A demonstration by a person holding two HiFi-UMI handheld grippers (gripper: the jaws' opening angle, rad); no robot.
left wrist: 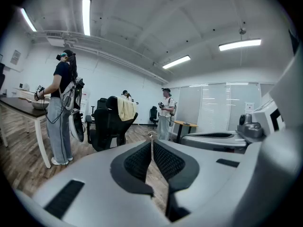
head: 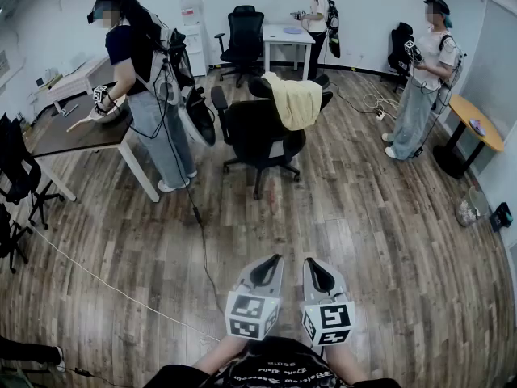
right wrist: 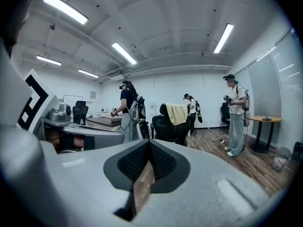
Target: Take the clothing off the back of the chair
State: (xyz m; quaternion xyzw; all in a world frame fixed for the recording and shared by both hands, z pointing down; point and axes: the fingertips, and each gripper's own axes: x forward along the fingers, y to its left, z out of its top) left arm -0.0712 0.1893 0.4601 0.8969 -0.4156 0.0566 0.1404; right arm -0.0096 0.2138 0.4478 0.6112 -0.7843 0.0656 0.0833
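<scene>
A pale yellow garment [head: 296, 101] hangs over the back of a black office chair [head: 257, 136] in the middle of the room, well ahead of me. The same garment [left wrist: 126, 109] shows in the left gripper view, and the garment [right wrist: 178, 113] in the right gripper view. My left gripper [head: 269, 262] and right gripper [head: 316, 267] are side by side near my body, low in the head view, far short of the chair. Both point roughly level toward it. In their own views the left gripper [left wrist: 151, 144] and right gripper [right wrist: 149, 144] have their jaws together with nothing between them.
A person [head: 141, 87] stands at a dark-topped table [head: 81, 133] left of the chair. Another person [head: 424, 75] stands at the right near a round table [head: 475, 121]; a third [head: 317, 18] is at the far desk [head: 287, 35]. A cable [head: 105, 283] crosses the wood floor.
</scene>
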